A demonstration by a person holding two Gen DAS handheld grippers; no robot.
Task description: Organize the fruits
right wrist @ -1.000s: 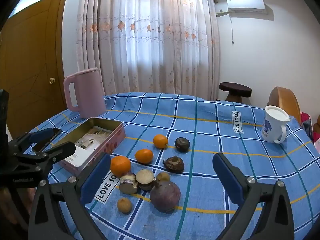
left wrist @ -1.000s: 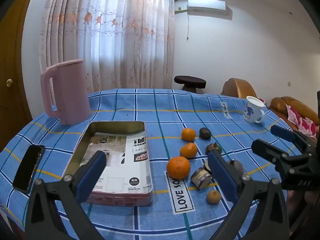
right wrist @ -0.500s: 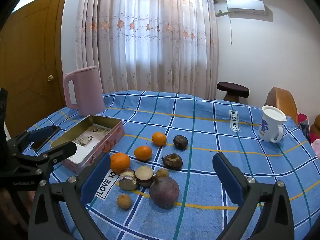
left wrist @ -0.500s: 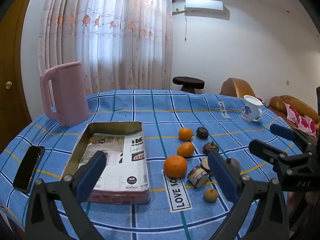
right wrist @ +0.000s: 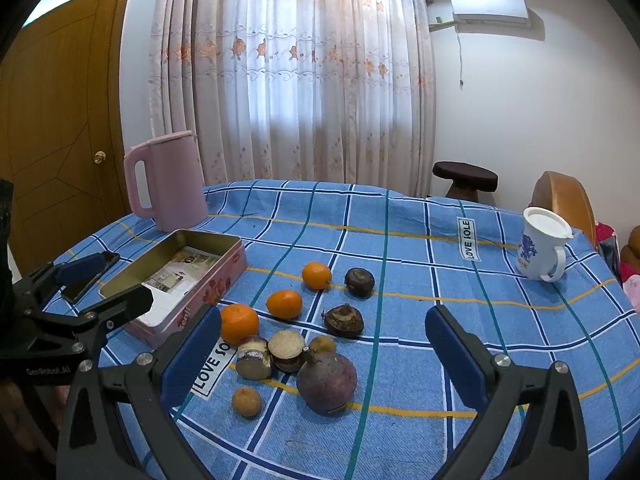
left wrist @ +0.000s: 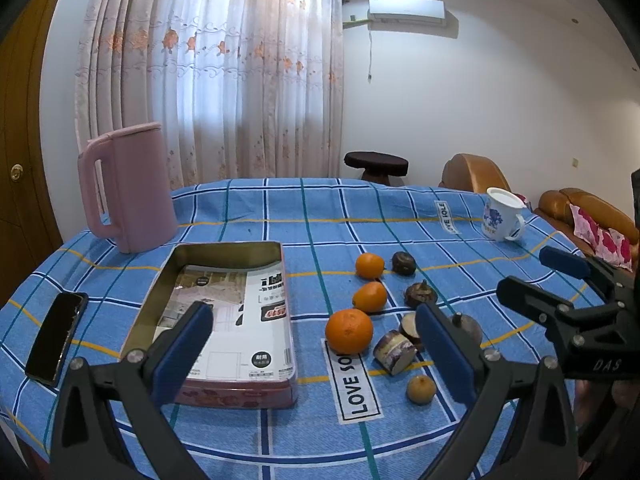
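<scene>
While both grippers hang above the near edge of the table, the left gripper [left wrist: 312, 340] stands wide apart and empty, its blue pads framing the open tin [left wrist: 224, 312] at lower left of its frame and the large orange [left wrist: 349, 331] near centre. Wide and empty too is the right gripper [right wrist: 320, 352], straddling the fruit cluster low in its frame.

Against the frames a second ago, the fruits sit slightly higher and farther up in both views, so both grippers have drawn back a little; nothing on the blue checked cloth [right wrist: 400, 248] has shifted.

Three oranges run in a line: the large one, a middle orange [right wrist: 284, 304] and a far orange [right wrist: 316, 275]. Right of them lie two dark round fruits [right wrist: 359, 281], [right wrist: 344, 320]. Nearest in the right wrist view are a purple mangosteen [right wrist: 326, 382], two cut halves [right wrist: 253, 356] touching each other, and a small brown fruit [right wrist: 247, 401].

Upper left stands a pink kettle [left wrist: 128, 196]; a phone [left wrist: 56, 338] lies at left of the tin, a white mug [right wrist: 542, 250] at far right.
</scene>
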